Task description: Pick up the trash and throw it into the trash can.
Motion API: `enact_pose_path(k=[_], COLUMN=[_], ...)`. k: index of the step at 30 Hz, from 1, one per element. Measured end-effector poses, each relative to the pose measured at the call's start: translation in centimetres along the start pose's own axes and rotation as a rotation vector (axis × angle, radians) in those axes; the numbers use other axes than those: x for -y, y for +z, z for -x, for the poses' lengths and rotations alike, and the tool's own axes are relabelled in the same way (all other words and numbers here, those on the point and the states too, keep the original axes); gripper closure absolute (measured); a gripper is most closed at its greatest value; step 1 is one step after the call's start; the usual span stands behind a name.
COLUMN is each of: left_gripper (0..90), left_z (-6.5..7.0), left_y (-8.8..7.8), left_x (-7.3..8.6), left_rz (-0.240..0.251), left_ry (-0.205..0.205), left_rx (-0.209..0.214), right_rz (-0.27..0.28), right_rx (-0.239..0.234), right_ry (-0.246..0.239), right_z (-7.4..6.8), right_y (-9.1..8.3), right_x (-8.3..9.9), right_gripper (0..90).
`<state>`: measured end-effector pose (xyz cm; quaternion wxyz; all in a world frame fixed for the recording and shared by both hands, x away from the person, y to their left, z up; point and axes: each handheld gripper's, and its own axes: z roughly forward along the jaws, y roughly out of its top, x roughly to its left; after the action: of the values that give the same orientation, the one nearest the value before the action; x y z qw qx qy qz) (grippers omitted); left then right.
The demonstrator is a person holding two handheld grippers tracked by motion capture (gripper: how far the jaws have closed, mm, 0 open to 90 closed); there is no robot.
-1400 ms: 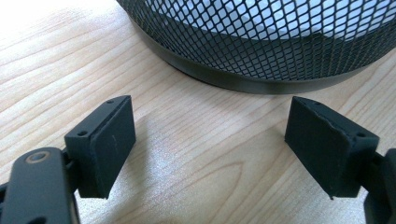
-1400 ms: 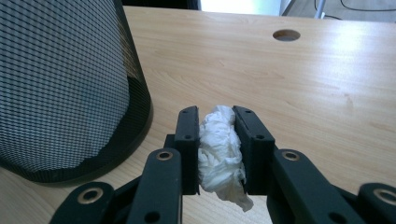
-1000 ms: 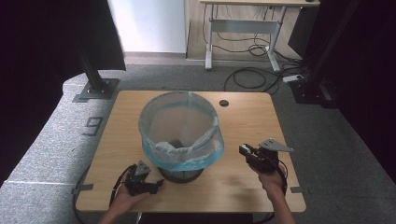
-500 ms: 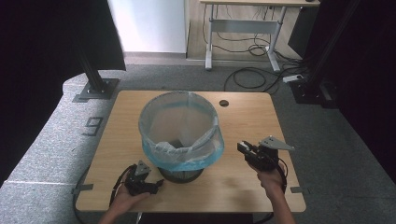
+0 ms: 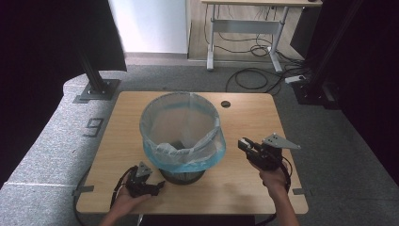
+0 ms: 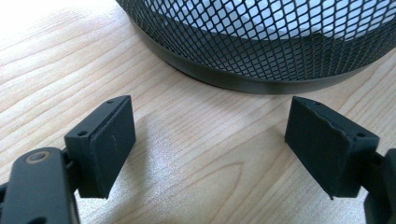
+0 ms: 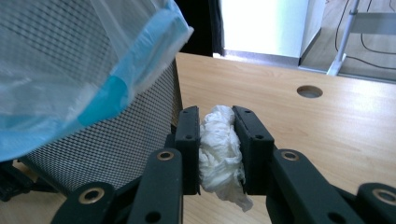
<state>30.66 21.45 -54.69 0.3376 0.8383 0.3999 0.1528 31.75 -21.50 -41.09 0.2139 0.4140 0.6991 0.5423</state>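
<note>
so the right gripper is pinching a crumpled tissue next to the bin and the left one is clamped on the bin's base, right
Not quite. The left gripper is open, with bare table between its jaws and the bin just ahead, as the left gripper view shows. The right gripper is pinching a crumpled tissue next to the bin.

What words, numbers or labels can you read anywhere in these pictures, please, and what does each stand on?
"9": one large dark digit on the grey floor, left of the wooden table.
Nothing else is legible: the mesh bin, its blue-edged liner and both grippers carry no readable print.
</note>
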Motion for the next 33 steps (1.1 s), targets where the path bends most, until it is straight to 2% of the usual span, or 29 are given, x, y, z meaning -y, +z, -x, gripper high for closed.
enact_pose_path(k=[9,14,21,33], left_gripper=[16.1,16.1,16.1,16.1], left_z=[0.0,0.0,0.0,0.0], left_y=[0.0,0.0,0.0,0.0], left_x=[0.0,0.0,0.0,0.0], left_rz=[0.0,0.0,0.0,0.0], left_ry=[0.0,-0.001,-0.001,-0.003], left_rx=[0.0,-0.001,0.0,0.0], right_rz=[0.035,0.056,0.069,0.084], right_rx=[-0.021,-0.035,-0.034,-0.033], right_ry=[-0.01,-0.031,-0.027,-0.054], right_z=[-0.4,-1.1,-1.2,-1.8], right_y=[-0.8,-1.2,-1.4,-1.7], right_x=[-1.4,-2.4,-3.1,-5.0], right_gripper=[72.5,72.5,72.5,72.5])
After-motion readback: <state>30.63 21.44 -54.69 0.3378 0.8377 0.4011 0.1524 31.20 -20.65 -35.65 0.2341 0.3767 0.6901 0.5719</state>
